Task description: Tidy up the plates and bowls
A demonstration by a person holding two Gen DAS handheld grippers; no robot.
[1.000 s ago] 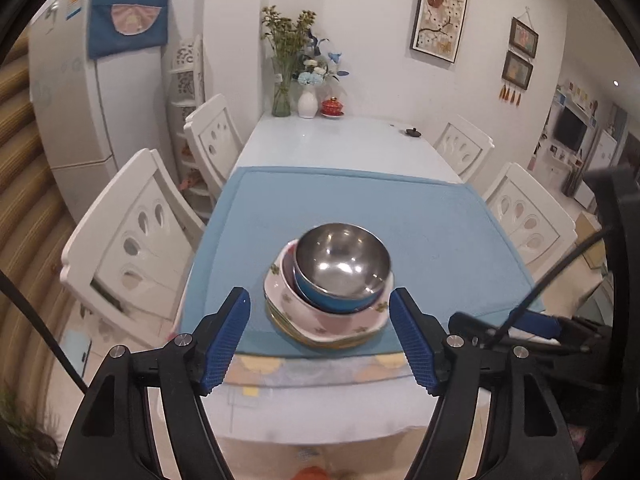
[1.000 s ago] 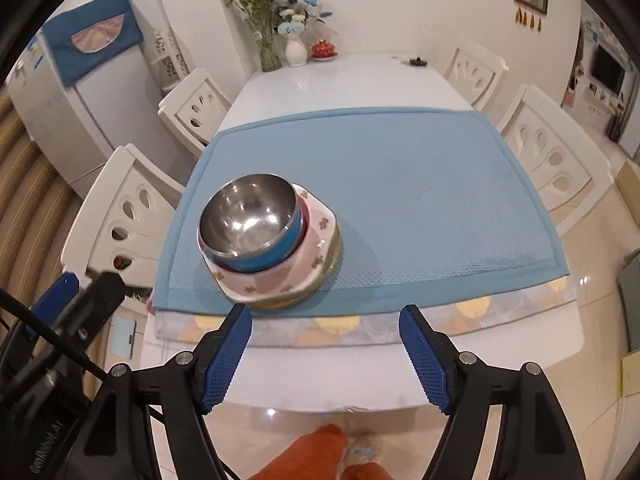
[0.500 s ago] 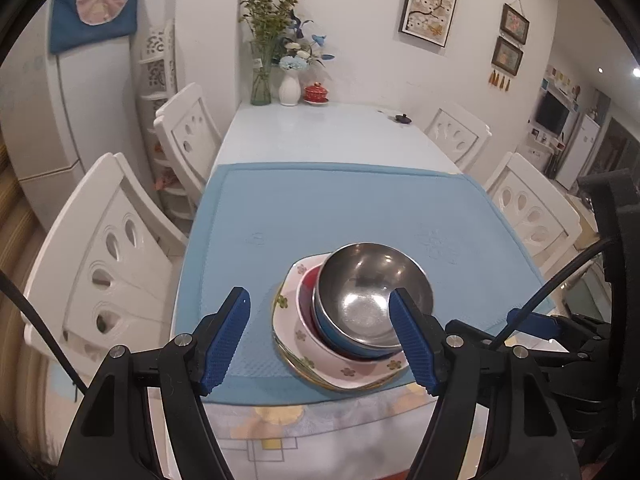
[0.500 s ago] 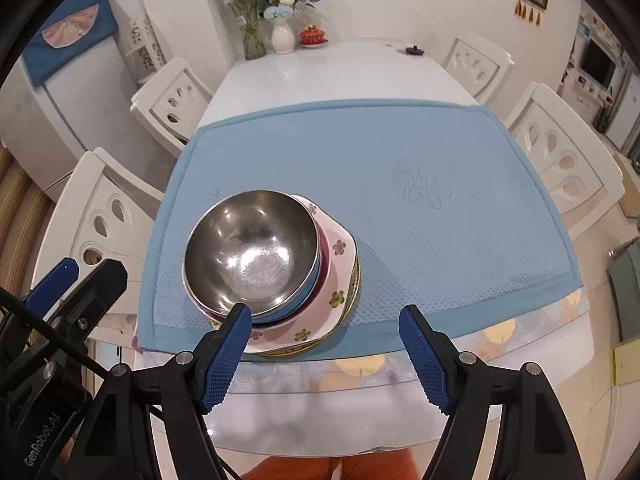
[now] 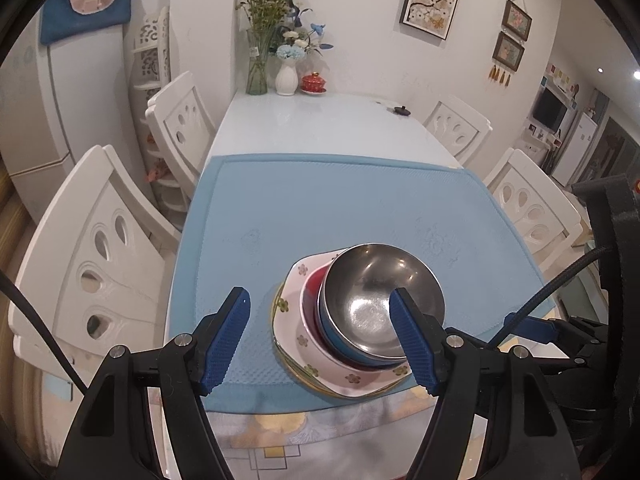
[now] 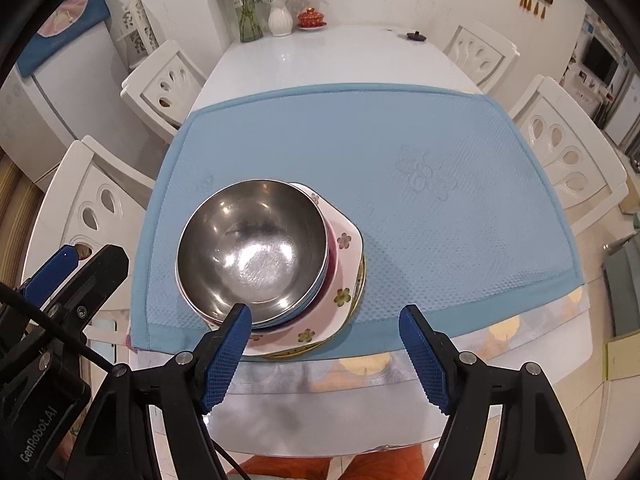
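Observation:
A steel bowl (image 5: 380,300) (image 6: 252,248) sits on top of a stack: a blue bowl (image 5: 340,336), a red bowl (image 5: 310,300), a white flowered square plate (image 5: 296,336) (image 6: 344,264) and a plate under it. The stack stands near the front edge of a blue mat (image 5: 340,200) (image 6: 400,160). My left gripper (image 5: 320,336) is open and empty, its right fingertip in front of the steel bowl's rim. My right gripper (image 6: 324,348) is open and empty, just in front of the stack, its left fingertip over the bowl's near rim.
The white table (image 5: 312,124) carries vases of flowers (image 5: 276,56), a red lidded cup (image 5: 314,82) and a small dark object (image 5: 402,110) at its far end. White chairs (image 5: 92,264) (image 6: 560,152) stand along both sides. A fridge (image 5: 48,100) stands at left.
Both grippers have moved closer to the stack. In the left view the stack has shifted right and nearer; in the right view it has grown larger. Both grippers stayed open.

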